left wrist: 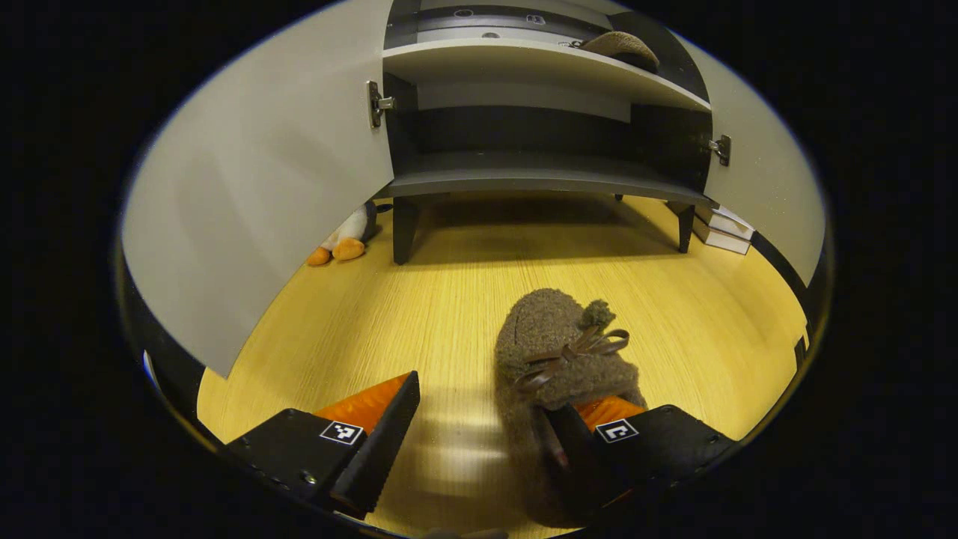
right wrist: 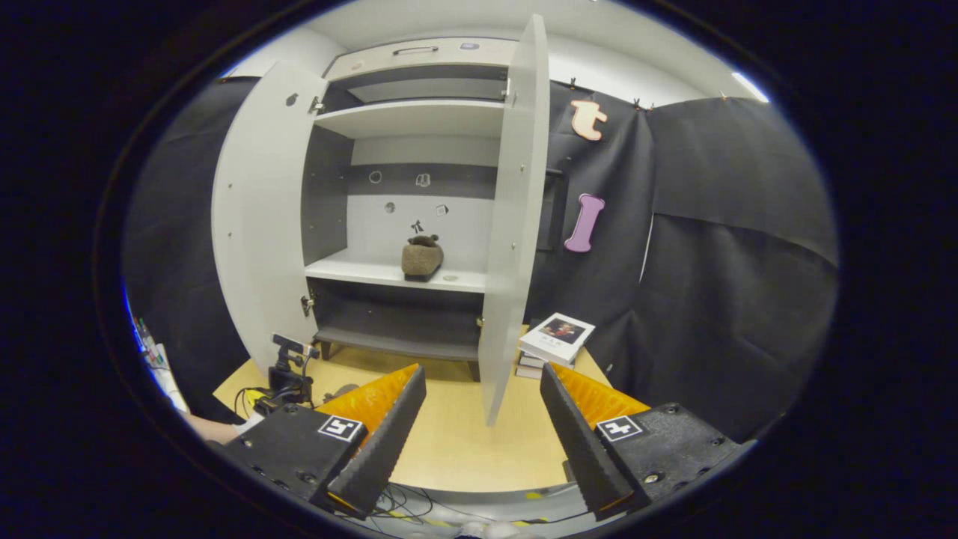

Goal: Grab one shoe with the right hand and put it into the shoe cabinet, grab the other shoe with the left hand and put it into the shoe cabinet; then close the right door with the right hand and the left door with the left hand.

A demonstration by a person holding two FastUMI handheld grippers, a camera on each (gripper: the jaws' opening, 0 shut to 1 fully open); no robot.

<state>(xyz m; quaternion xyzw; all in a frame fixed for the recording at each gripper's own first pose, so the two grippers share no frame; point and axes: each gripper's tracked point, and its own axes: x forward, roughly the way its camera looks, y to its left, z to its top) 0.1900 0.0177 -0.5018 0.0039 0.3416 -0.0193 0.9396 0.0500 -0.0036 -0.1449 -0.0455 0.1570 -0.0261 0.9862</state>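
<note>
A fuzzy brown slipper with a ribbon bow lies on the wooden floor in front of the shoe cabinet. In the left gripper view my left gripper is open and low over the floor. Its right finger overlaps the slipper's heel end, while the left finger stands apart from it over bare wood. The matching slipper rests on the cabinet's white middle shelf, and its toe also peeks over that shelf. My right gripper hangs open and empty, well back from the cabinet.
Both cabinet doors stand open: the left door and the right door. The dark bottom shelf holds nothing. A penguin plush lies by the left leg. Stacked books sit right of the cabinet. A black device with cables is beside a hand.
</note>
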